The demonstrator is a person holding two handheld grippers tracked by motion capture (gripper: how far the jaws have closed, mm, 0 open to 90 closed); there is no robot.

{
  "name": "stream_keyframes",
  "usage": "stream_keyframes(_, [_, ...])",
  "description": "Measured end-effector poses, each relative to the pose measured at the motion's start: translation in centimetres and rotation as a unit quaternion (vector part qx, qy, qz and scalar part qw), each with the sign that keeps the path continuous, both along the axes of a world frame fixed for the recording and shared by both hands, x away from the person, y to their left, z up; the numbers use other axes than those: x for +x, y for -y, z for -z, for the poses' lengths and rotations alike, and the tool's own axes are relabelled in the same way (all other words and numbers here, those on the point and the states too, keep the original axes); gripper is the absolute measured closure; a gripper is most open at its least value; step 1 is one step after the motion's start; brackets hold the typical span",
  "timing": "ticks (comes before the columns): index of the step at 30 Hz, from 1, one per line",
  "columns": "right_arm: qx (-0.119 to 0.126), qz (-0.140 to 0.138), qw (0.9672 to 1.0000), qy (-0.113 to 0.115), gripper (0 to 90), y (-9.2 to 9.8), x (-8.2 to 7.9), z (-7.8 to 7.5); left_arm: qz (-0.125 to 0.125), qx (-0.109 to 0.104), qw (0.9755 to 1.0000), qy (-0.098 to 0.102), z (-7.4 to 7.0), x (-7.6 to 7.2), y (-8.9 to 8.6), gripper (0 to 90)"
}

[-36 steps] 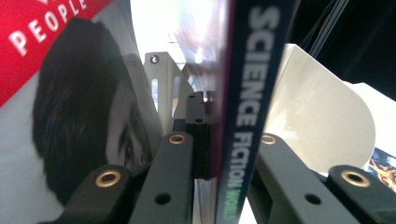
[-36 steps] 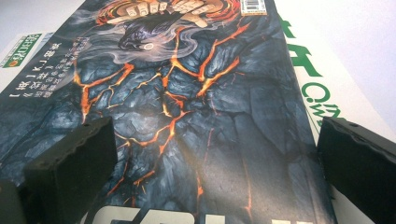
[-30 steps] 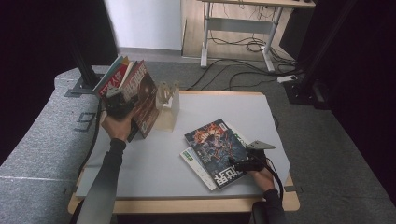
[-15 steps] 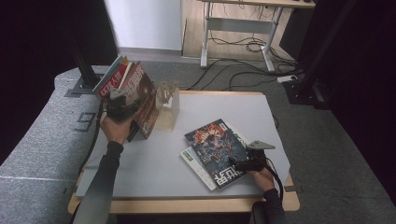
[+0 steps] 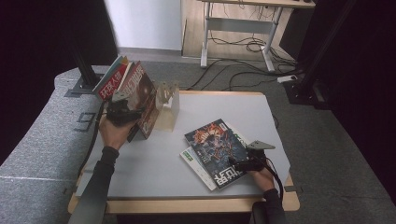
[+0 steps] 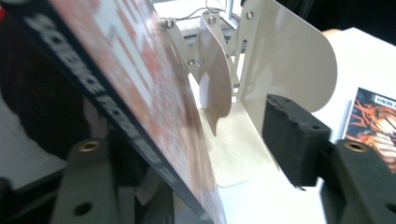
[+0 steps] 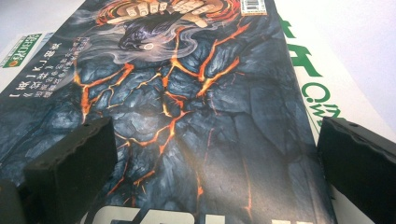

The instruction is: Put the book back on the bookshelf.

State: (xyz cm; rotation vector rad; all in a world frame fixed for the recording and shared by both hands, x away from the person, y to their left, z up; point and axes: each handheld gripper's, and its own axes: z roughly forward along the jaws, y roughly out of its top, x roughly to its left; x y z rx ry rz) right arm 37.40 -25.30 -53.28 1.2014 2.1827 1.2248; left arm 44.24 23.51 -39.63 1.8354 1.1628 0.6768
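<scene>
Nearest the person, the right gripper (image 5: 243, 164) rests at the near right corner of the dark lava-cover magazine (image 5: 219, 149), which lies flat on the desk (image 5: 140, 163) on top of a white magazine with green lettering (image 5: 195, 163). In the right gripper view its jaws stand well apart, 1 on each side of the cover, with nothing pressed between them; the dark lava-cover magazine (image 7: 187, 121) stretches straight ahead of them, its long axis running away from the jaws toward the beige metal bookend (image 5: 167, 105). Farther off, to the left of that bookend, the left gripper (image 5: 122, 112) sits at the leaning orange-red magazine (image 5: 142, 95), which tilts away from the bookend against the other upright magazines (image 5: 112, 81) behind it. These jaws have just been opening: in the left gripper view the right pad (image 6: 294, 137) stands clear of the orange-red magazine (image 6: 140, 79), whose edge still passes between the 2 jaws without being pinched, so it looks released into the row. By my judgement the right hand is plainly the nearer one to the flat stack, and the next pick turns on sliding 1 jaw under the cover's near edge, then carrying it left toward the bookend.
</scene>
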Motion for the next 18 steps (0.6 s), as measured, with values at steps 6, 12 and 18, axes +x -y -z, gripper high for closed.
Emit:
stream_keyframes(6, [0.000, 0.000, 1.0000, 0.000, 0.0, 0.0, 0.0, 0.0, 0.014, 0.009, 0.9997, -0.018, -0.1, -0.8, 0.5, 17.7])
stream_keyframes(12, [0.000, 0.000, 1.0000, 0.000, 0.0, 0.0, 0.0, 0.0, 0.026, 0.003, 0.9991, -0.034, 0.0, -2.0, 0.5, 8.3])
stream_keyframes(18, [0.000, 0.000, 1.0000, 0.000, 0.0, 0.0, 0.0, 0.0, 0.038, -0.009, 0.9985, -0.038, 0.3, -3.5, 0.0, 3.6])
